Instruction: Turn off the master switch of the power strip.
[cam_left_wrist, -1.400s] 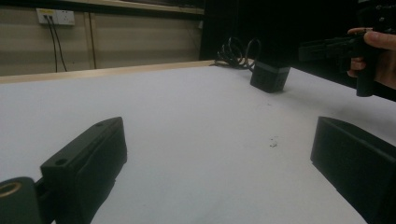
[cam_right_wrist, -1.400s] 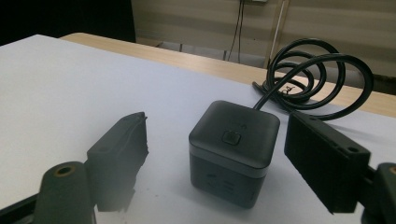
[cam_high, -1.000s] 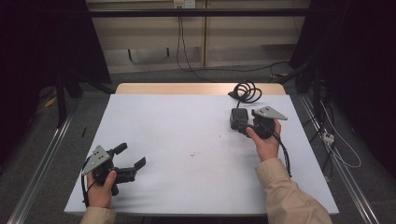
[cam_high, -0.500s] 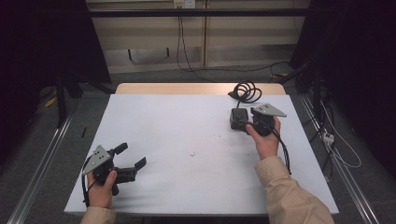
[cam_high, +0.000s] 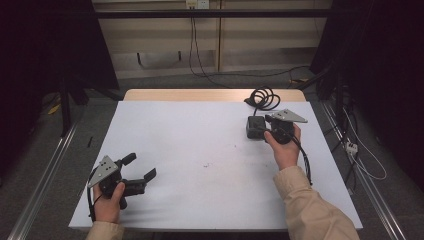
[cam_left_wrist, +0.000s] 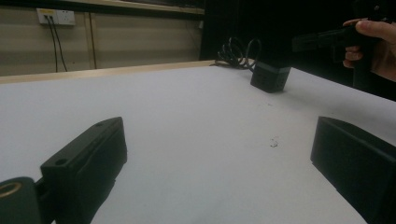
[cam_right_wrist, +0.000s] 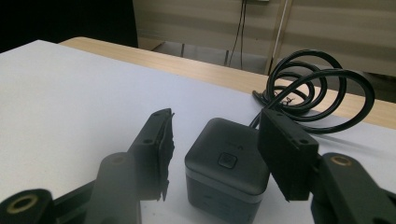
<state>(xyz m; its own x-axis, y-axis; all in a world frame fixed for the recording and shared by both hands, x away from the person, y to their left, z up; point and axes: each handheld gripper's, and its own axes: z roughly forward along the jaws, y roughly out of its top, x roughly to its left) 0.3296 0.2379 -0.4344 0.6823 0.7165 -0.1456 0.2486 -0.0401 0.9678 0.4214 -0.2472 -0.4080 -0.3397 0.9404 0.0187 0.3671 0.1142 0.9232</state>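
High view: almost nothing differs from half a second and a second ago. The left gripper (cam_high: 134, 173) still rests near the front-left corner of the white-topped desk (cam_high: 200, 140), held in the left hand (cam_high: 107, 202), its fingers spread wide with only bare desk between them. The right gripper (cam_high: 260, 126) remains at the far right of the desk in the right hand (cam_high: 285, 147), right at the small black cube-shaped box (cam_high: 255, 127). That box sits where it sat before, its coiled black cable (cam_high: 263, 97) lying just behind it toward the wooden far edge.

Left gripper view: the two fingers (cam_left_wrist: 88, 161) stand far apart, nothing between them but white surface. The box (cam_left_wrist: 271, 77) is well off across the desk, the coil (cam_left_wrist: 236, 53) behind it, and the right hand (cam_left_wrist: 373, 44) with its gripper beside it.

Right gripper view: the fingers (cam_right_wrist: 156, 140) are spread to either side of the box (cam_right_wrist: 227, 165), close to its sides but not closed on it; whether either touches it I cannot tell. The box has a small square button on top, and the cable (cam_right_wrist: 317, 91) loops behind it.
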